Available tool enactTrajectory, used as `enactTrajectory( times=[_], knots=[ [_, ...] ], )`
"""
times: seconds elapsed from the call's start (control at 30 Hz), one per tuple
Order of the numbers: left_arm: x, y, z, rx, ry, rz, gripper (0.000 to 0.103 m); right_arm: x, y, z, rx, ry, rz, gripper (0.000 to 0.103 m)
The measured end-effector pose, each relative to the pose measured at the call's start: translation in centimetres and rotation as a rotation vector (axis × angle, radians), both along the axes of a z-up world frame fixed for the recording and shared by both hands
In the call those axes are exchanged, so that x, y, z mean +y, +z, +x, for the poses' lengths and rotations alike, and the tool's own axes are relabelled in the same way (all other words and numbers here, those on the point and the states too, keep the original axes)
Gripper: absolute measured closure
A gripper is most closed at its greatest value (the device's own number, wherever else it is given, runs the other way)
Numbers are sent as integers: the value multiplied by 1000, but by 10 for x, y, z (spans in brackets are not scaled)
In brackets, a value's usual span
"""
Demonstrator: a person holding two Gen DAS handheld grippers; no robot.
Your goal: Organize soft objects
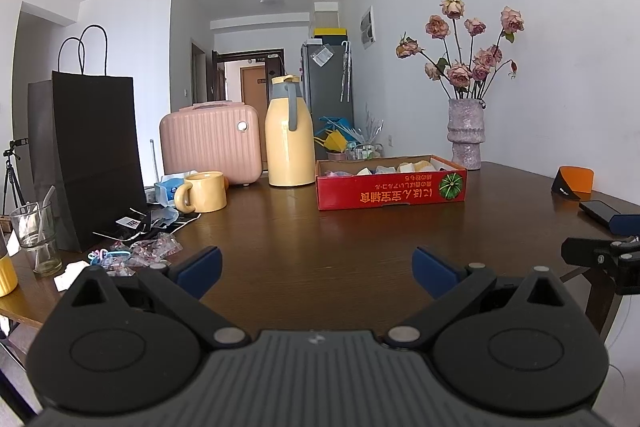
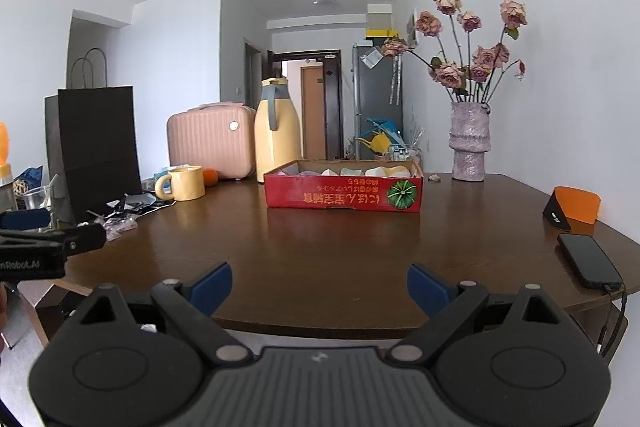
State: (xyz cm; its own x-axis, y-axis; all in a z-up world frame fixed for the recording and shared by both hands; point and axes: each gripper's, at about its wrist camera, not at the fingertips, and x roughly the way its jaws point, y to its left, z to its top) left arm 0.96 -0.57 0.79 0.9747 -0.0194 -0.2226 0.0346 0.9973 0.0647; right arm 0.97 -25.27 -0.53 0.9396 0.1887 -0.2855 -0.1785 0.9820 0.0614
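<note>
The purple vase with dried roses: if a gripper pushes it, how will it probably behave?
The purple vase looks tall with a narrow waist, and its long rose stems rise high, so it may tip rather than slide. It seems ceramic, probably heavy and fragile. Its rough surface probably is not slippery.

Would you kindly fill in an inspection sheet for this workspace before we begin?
Surface: dark wooden table, middle bare.
Job's things: red cardboard box holding pale soft items, at the far side.
Clutter: yellow mug, yellow thermos, pink case, black paper bag, vase of dried roses, phone, wrappers.
Grippers: left gripper and right gripper, jaws open, empty.
Cables: one plugged into the phone.
Surroundings: white walls, hallway, grey fridge.
</note>
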Motion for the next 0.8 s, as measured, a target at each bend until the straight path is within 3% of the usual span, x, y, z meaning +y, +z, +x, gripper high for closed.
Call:
enactTrajectory(
  times=[0.8],
  knots=[
    [1,0,0,-4,-2,-1,0,0,-1,-1,-1,-2,-5,7]
  ],
)
